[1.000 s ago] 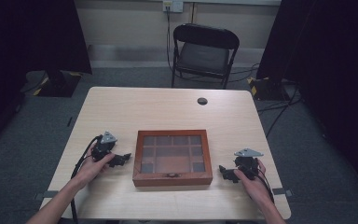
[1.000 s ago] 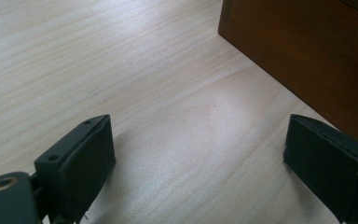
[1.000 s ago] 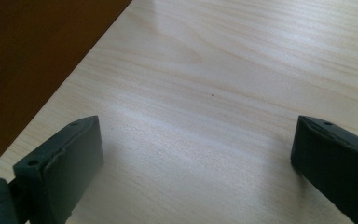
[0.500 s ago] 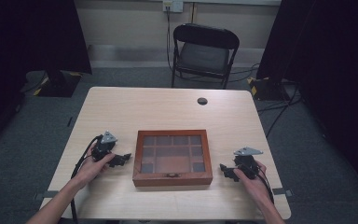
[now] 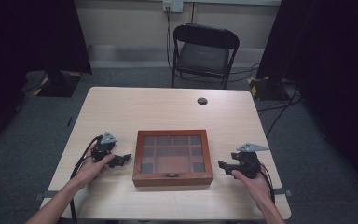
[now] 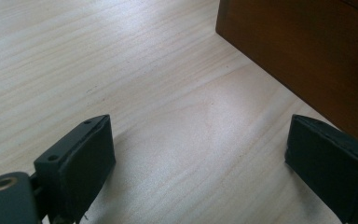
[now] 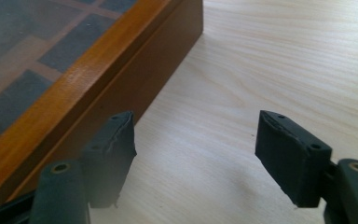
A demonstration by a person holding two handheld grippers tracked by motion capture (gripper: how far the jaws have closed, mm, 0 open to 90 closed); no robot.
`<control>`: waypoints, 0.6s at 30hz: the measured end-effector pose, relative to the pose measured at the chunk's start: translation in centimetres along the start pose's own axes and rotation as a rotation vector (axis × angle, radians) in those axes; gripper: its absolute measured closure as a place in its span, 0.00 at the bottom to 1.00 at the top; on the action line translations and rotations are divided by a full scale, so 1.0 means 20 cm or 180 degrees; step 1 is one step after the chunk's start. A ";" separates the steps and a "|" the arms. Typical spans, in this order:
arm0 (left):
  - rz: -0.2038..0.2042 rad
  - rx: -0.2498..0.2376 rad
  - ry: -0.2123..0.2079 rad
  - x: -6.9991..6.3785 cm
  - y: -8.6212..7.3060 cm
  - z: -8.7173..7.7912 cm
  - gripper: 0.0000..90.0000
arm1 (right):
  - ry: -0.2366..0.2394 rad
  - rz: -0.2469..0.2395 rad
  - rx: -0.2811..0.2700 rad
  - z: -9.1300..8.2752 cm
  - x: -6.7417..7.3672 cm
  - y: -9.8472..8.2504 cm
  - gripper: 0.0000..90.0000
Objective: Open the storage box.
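Wooden box (image 5: 172, 157), glass-lidded over dark compartments, is flanked by left gripper (image 5: 122, 160) and right gripper (image 5: 223, 165), both spread wide, nothing held.

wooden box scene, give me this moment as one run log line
wooden box: lid shut, mid-table | left tool: open, empty, left of box | right tool: open, empty, jaws just been closing, right of box

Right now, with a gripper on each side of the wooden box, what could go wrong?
1. The right gripper has open jaws, just closing a little with nothing between them, beside the wooden box; a jaw could knock it askew.
2. The box's lid looks glazed, so a bump might mark it.
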State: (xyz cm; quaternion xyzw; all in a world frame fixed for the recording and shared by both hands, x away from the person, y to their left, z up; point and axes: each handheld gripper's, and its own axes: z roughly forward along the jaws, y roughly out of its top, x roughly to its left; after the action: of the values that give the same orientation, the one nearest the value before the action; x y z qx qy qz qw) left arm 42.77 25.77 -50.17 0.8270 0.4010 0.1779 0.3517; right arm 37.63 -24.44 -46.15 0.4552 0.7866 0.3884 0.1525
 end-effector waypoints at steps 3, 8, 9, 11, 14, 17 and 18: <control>0.0009 0.0007 0.0000 0.00 0.00 0.00 0.08 | 0.0098 0.0017 -0.0049 -0.02 0.01 0.02 0.34; 0.0011 0.0007 0.0002 0.00 0.00 0.00 0.08 | 0.0247 0.0018 -0.0084 -0.05 0.03 0.04 0.39; 0.0000 0.0000 0.0000 0.00 0.00 0.00 0.08 | 0.0266 0.0032 -0.0088 -0.06 0.03 0.05 0.41; 0.0002 0.0001 0.0000 0.00 0.00 0.00 0.08 | 0.0344 0.0042 -0.0127 -0.08 0.04 0.07 0.43; -0.0003 -0.0002 -0.0001 0.00 0.00 0.00 0.08 | 0.0394 0.0042 -0.0185 -0.10 0.05 0.08 0.44; -0.0002 -0.0002 0.0001 0.00 0.00 0.00 0.08 | 0.0409 0.0031 -0.0201 -0.11 0.07 0.09 0.42; -0.0003 -0.0003 0.0002 0.00 0.00 0.00 0.08 | 0.0447 0.0017 -0.0200 -0.12 0.07 0.10 0.43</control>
State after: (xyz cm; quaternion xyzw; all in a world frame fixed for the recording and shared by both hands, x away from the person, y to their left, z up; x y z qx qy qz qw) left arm 42.78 25.77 -50.17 0.8266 0.4014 0.1781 0.3520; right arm 36.60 -23.75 -43.03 0.4238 0.7816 0.4443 0.1101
